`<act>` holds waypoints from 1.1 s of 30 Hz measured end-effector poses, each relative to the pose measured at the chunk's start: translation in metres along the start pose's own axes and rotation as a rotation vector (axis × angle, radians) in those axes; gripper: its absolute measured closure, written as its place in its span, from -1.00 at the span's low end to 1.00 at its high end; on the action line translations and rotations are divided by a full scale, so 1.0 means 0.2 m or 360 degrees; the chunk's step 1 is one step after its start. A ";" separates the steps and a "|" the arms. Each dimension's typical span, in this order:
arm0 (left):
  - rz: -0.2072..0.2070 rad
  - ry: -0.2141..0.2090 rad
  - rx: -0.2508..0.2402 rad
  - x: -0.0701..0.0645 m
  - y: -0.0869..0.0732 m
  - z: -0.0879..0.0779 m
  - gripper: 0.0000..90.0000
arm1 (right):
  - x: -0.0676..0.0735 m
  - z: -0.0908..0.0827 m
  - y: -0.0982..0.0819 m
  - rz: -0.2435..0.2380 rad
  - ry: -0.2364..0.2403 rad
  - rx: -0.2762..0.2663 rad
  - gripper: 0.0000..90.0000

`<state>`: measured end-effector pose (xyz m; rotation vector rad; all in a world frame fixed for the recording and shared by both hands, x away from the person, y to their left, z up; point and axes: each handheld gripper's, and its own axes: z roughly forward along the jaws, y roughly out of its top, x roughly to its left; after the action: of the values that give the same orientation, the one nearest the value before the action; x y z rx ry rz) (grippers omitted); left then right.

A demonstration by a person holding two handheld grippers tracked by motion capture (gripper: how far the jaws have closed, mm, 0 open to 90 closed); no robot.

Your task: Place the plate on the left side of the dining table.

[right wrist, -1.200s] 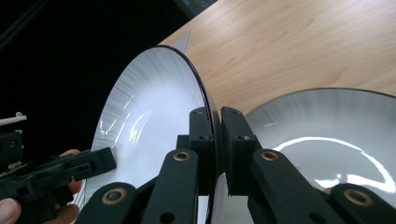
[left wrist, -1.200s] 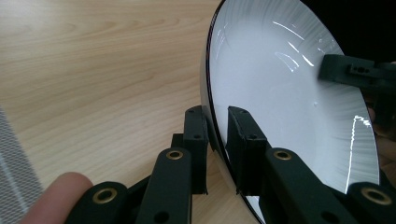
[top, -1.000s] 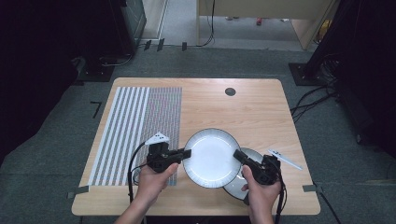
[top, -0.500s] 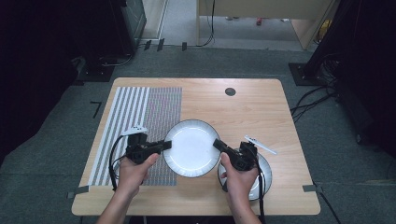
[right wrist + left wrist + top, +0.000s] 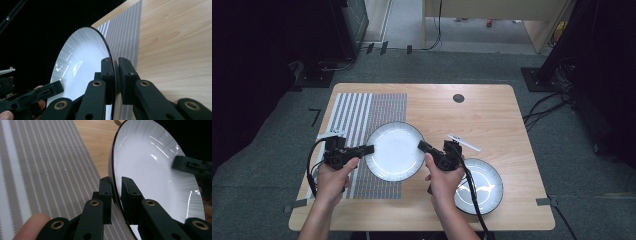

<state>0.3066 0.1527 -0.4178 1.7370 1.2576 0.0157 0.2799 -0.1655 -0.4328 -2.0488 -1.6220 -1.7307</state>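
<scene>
Pale wood surface [image 5: 492, 120] on grey carpet, dark room around. Both grippers' jaws are clamped on opposite rims of the white plate [image 5: 395, 151]: left gripper [image 5: 368, 149], right gripper [image 5: 422, 145]. It overlaps the striped mat [image 5: 362, 112]; a second plate [image 5: 484, 185] sits near the front edge, far half free.

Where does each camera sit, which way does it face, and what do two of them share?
High view: above the person's side of the table, looking forward and down; both forearms, left claw and right claw grip the plate.
Left gripper view: on the left claw, looking along its jaws, shut on the plate rim above the mat.
Right gripper view: on the right claw, facing the opposite way, jaws shut on the plate.
Shared: both gripper views show the plate, with the other claw across it.
</scene>
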 end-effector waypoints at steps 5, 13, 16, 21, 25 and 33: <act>-0.0035 0.0038 -0.0010 0.09 0.02 -0.06 0.77 | 0.06 0.11 0.00 -0.0013 0.0019 0.0047 0.86; -0.0102 0.0131 -0.0011 0.25 0.03 -0.13 0.76 | 0.15 0.28 -0.02 -0.0050 0.0026 0.0105 0.86; -0.0128 0.0157 -0.0009 0.30 0.03 -0.14 0.76 | 0.17 0.38 -0.03 -0.0050 0.0025 0.0146 0.86; -0.0196 0.0199 -0.0011 0.41 0.03 -0.15 0.77 | 0.18 0.48 -0.03 -0.0058 0.0029 0.0182 0.86; -0.0258 0.0252 -0.0023 0.49 0.01 -0.14 0.78 | 0.18 0.58 -0.05 -0.0034 0.0030 0.0237 0.86; -0.0352 0.0291 -0.0036 0.62 0.02 -0.10 0.80 | 0.14 0.78 -0.06 0.0062 0.0014 0.0323 0.86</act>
<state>0.3581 0.2579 -0.4638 1.5962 1.5721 0.0605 0.3810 -0.0512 -0.4801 -1.9628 -1.6661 -1.4919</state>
